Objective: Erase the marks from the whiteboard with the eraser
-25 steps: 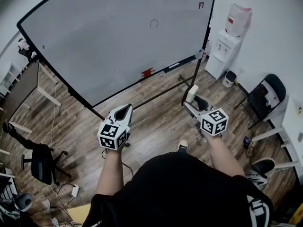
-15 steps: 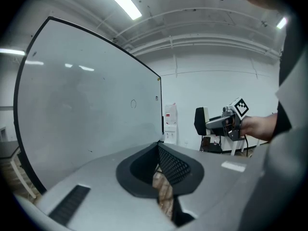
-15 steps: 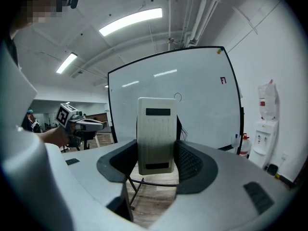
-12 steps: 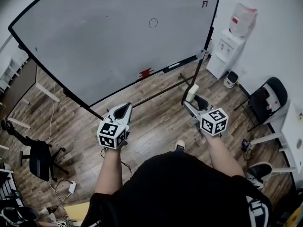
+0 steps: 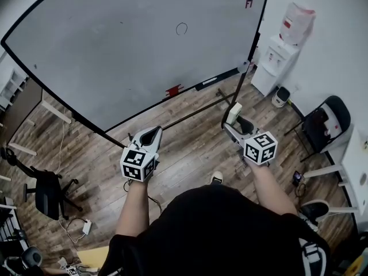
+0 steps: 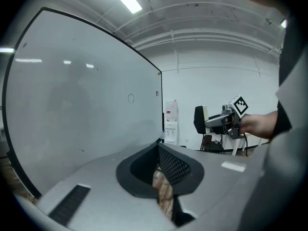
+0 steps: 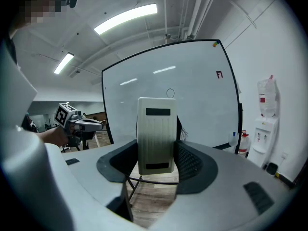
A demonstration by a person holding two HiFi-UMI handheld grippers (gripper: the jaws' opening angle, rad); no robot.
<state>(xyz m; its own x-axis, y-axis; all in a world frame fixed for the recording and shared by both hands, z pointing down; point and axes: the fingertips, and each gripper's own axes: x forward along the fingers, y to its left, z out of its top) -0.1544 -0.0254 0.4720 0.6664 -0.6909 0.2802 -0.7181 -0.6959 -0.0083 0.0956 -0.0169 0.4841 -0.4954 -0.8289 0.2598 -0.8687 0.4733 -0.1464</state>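
Wooden floor (image 5: 190, 148) below, big whiteboard (image 5: 115, 56) ahead with a small circle mark (image 5: 181, 29). Right gripper (image 5: 233, 124) squeezed tight on the white eraser (image 5: 233, 112), away from the board. Left gripper (image 5: 152, 134) closed, holding nothing.

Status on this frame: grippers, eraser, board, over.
Left gripper shut, empty. Right gripper shut on cream rectangular eraser, held short of large black-framed whiteboard. Unwiped: small drawn circle, red mark. Nothing in the way.
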